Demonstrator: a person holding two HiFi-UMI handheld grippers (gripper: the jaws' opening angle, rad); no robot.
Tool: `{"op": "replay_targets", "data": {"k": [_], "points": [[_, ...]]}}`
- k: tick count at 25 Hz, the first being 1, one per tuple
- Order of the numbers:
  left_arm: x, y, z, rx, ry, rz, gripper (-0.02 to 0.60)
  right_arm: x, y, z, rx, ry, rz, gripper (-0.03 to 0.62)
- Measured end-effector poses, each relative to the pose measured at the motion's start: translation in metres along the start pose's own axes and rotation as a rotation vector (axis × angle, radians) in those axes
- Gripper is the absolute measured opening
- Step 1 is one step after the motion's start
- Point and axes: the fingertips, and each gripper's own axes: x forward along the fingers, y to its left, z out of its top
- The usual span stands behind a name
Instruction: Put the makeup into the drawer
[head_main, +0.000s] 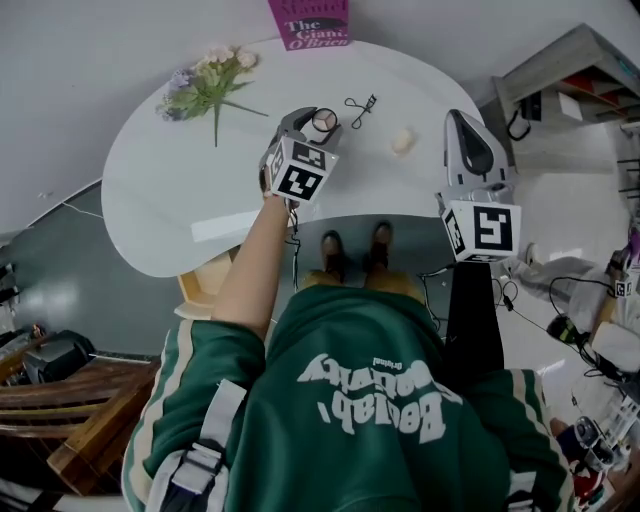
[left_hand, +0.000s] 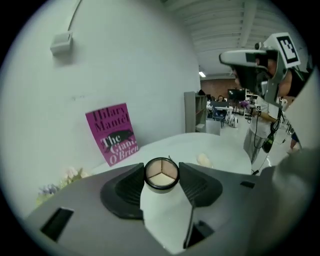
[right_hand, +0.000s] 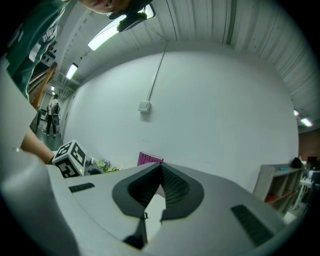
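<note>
A small round black compact (left_hand: 161, 175) with three pale shades of makeup sits between the jaws of my left gripper (left_hand: 161, 181), which is shut on its rim. In the head view the left gripper (head_main: 318, 120) holds the compact (head_main: 325, 121) over the far middle of the white round table (head_main: 160, 200). My right gripper (head_main: 457, 117) hovers off the table's right edge, pointing level. Its jaws meet at the tips with nothing between them (right_hand: 160, 175). An eyelash curler (head_main: 361, 107) and a pale sponge (head_main: 403, 141) lie on the table right of the compact.
A bunch of flowers (head_main: 205, 85) lies at the table's far left and a magenta book (head_main: 310, 22) leans on the wall behind. A tan wooden piece (head_main: 203, 288) shows under the near table edge. Shelving (head_main: 575, 70) stands at the right, cables on the floor.
</note>
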Motion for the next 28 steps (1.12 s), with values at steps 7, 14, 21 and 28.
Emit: {"op": "replay_targets", "data": {"k": [7, 14, 21, 28], "points": [[-0.076, 0.000, 0.104, 0.057, -0.272, 0.057, 0.239, 0.007, 0.002, 0.027, -0.023, -0.059, -0.009, 0.009], [-0.129, -0.004, 0.136, 0.030, -0.389, 0.083, 0.239, 0.008, 0.008, 0.048, -0.048, -0.103, -0.010, 0.009], [-0.135, 0.010, 0.139, -0.011, -0.387, 0.144, 0.239, 0.023, 0.011, 0.050, -0.027, -0.110, 0.048, 0.009], [-0.159, 0.053, 0.105, -0.108, -0.304, 0.347, 0.239, 0.075, 0.050, 0.064, 0.003, -0.164, 0.258, 0.009]]}}
